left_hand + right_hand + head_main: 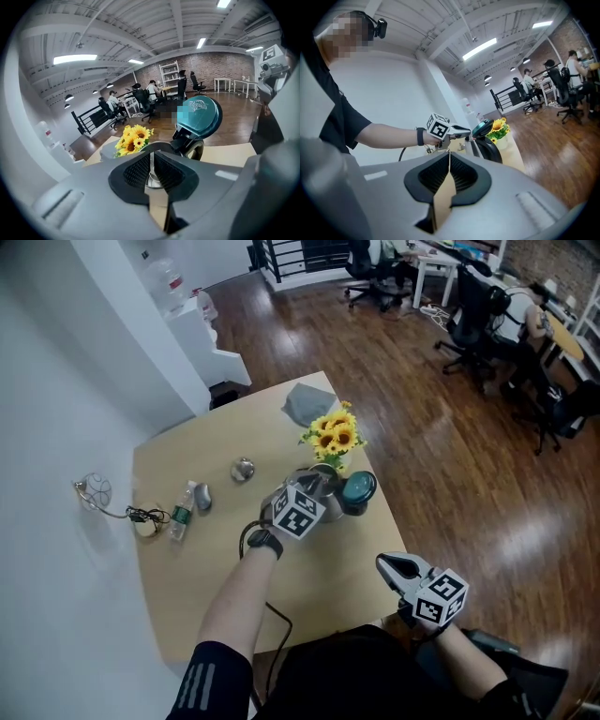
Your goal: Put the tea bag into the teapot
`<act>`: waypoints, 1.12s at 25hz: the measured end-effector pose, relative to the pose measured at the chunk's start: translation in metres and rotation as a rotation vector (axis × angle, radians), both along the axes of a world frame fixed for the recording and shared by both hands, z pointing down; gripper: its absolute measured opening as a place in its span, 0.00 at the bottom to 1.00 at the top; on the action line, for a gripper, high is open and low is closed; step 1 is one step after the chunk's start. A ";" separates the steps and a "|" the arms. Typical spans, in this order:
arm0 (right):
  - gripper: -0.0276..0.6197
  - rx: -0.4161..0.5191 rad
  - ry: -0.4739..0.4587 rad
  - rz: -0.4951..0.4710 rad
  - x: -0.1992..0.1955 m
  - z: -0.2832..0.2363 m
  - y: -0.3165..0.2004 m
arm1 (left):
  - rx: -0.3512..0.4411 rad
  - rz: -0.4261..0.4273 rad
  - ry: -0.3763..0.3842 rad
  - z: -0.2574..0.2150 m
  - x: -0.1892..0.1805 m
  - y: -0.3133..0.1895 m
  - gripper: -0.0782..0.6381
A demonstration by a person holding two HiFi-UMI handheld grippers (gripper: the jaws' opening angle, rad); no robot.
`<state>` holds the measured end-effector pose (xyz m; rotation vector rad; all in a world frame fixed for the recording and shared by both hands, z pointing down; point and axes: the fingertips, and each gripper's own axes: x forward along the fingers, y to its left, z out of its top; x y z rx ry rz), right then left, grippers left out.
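The steel teapot [334, 495] stands on the wooden table [187, 596] beside the flowers, its teal lid [359, 487] flipped up. My left gripper [325, 487] hovers right over the teapot's mouth. In the left gripper view its jaws [151, 165] stand almost together, with only a thin slit through which the teapot's steel rim [161, 146] shows below the lid [199, 115]. No tea bag is visible in any view. My right gripper [384, 565] hangs shut and empty by the table's near right edge, pointing at the teapot [489, 147].
Yellow sunflowers [334, 432] rise just behind the teapot, with a grey cloth [307, 404] further back. A small metal ball [243, 469], a bottle [181, 511] and a cable [141, 515] lie at the table's left. A white wall runs along the left.
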<state>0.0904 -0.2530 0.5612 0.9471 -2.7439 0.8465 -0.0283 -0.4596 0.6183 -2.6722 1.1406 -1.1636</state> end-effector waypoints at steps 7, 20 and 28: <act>0.06 -0.001 -0.004 0.000 -0.001 0.002 0.000 | 0.013 -0.017 0.012 -0.005 -0.005 0.000 0.20; 0.06 0.028 -0.033 -0.070 -0.020 -0.013 -0.004 | 0.130 -0.038 0.127 -0.070 -0.024 0.043 0.29; 0.05 0.052 -0.063 -0.185 -0.039 -0.018 0.006 | 0.125 -0.048 0.176 -0.093 -0.045 0.144 0.33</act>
